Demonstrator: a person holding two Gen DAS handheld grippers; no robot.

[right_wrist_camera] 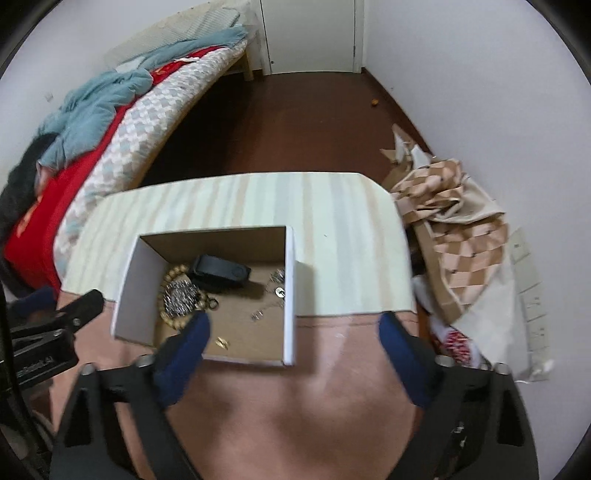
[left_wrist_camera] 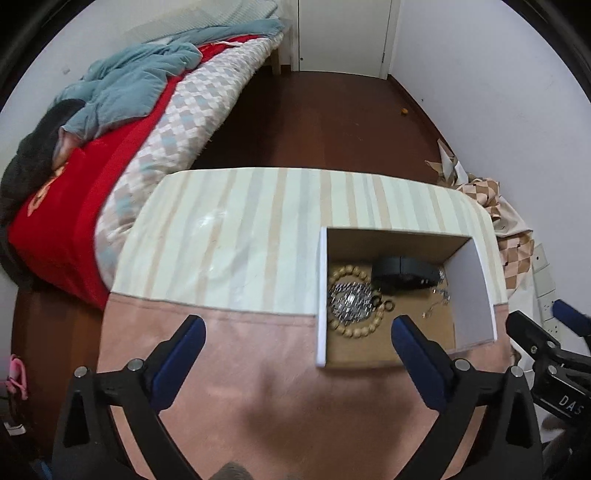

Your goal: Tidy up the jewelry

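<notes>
Both claws, left claw (left_wrist_camera: pixel 297 332) and right claw (right_wrist_camera: pixel 295 330), hang wide and empty; we leave the jewelry (right_wrist_camera: pixel 181 295) lying in the box (right_wrist_camera: pixel 290 295) on the worktop (left_wrist_camera: pixel 221 236), withdrawing straight up.

This is a home bedroom: a bed (left_wrist_camera: pixel 122 122) with a checked quilt (left_wrist_camera: pixel 177 122), a red blanket (left_wrist_camera: pixel 70 206) and rumpled clothes stands beside a cloth-covered table (left_wrist_camera: pixel 240 229), on a dark wooden floor (left_wrist_camera: pixel 325 118) near a white door (left_wrist_camera: pixel 343 33).
</notes>
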